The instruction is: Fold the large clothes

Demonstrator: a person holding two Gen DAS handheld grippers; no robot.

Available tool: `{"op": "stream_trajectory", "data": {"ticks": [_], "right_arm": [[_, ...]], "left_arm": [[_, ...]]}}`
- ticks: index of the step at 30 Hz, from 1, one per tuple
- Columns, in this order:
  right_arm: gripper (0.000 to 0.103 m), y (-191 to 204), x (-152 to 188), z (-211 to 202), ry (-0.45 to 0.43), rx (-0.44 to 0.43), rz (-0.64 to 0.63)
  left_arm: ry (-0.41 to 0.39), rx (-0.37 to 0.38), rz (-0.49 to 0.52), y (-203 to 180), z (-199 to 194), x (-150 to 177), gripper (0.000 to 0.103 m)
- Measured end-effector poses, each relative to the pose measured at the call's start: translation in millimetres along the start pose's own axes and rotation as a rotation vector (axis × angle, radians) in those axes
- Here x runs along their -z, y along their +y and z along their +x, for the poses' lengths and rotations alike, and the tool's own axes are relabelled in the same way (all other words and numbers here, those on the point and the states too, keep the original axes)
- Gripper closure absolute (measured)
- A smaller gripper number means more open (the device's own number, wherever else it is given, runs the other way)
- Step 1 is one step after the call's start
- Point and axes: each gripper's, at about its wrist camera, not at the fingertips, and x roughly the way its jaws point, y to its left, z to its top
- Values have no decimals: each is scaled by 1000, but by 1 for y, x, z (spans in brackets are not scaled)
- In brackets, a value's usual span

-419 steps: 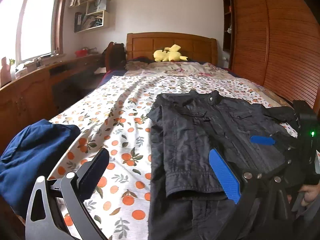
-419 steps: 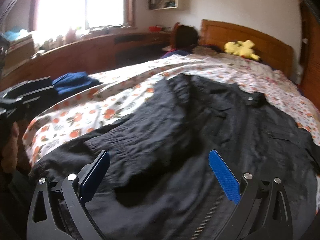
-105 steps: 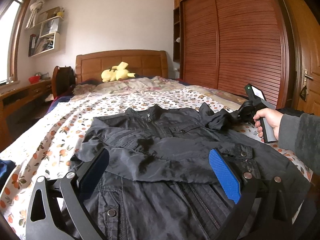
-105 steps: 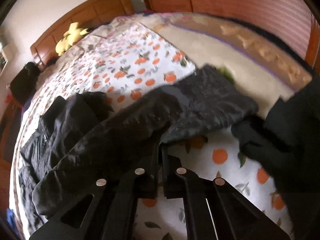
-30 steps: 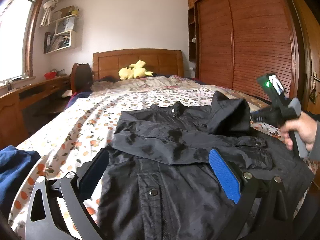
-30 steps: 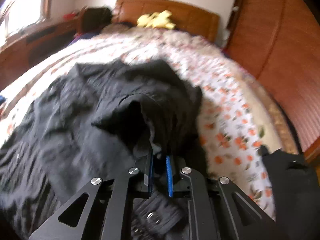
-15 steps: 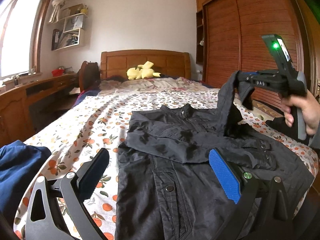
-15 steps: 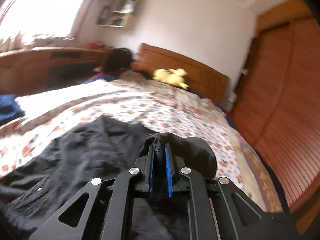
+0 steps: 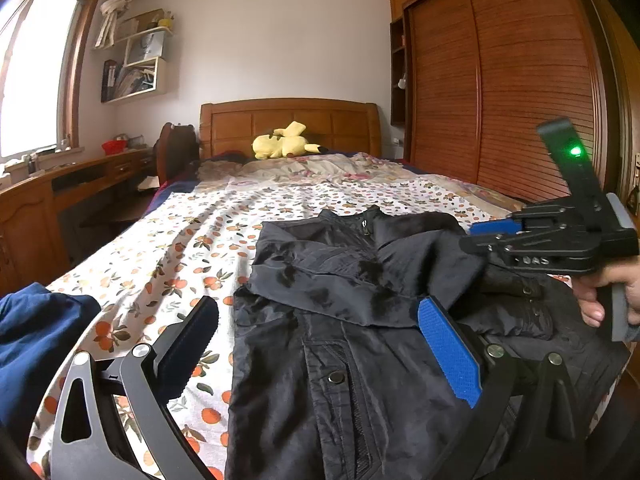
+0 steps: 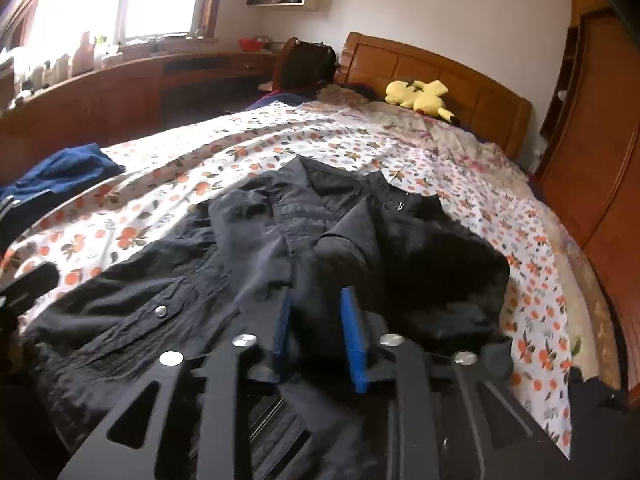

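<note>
Orange-print sheets cover the bed (image 9: 192, 240), where your black jacket (image 9: 340, 340) lies flat, both sleeves folded over its chest. Blue clothes (image 9: 36, 332) sit at the bed's left edge. Your left gripper (image 9: 320, 344) hangs wide open, holding nothing. Your right gripper (image 10: 320, 332) is partly open above the folded sleeve, gripping nothing.

Black left gripper (image 9: 316, 344), blue ridged pads, silver screws, bare-skinned right hand (image 9: 612, 292)
</note>
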Motion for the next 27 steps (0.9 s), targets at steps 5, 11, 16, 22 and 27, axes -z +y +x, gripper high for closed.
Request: {"op": "stream_trajectory", "data": {"ticks": [5, 11, 16, 22, 27], "right_arm": [[65, -9, 12, -14, 2, -12, 30], [64, -28, 37, -14, 47, 17, 64], [63, -45, 66, -4, 92, 30, 113], [53, -64, 97, 12, 124, 45, 184], [49, -76, 114, 15, 119, 40, 235]], "left_arm": [[8, 5, 11, -8, 5, 0, 2], [20, 17, 37, -25, 14, 2, 2], [37, 32, 55, -39, 24, 4, 2], [57, 53, 83, -58, 36, 7, 2], [90, 78, 103, -75, 52, 13, 2]]}}
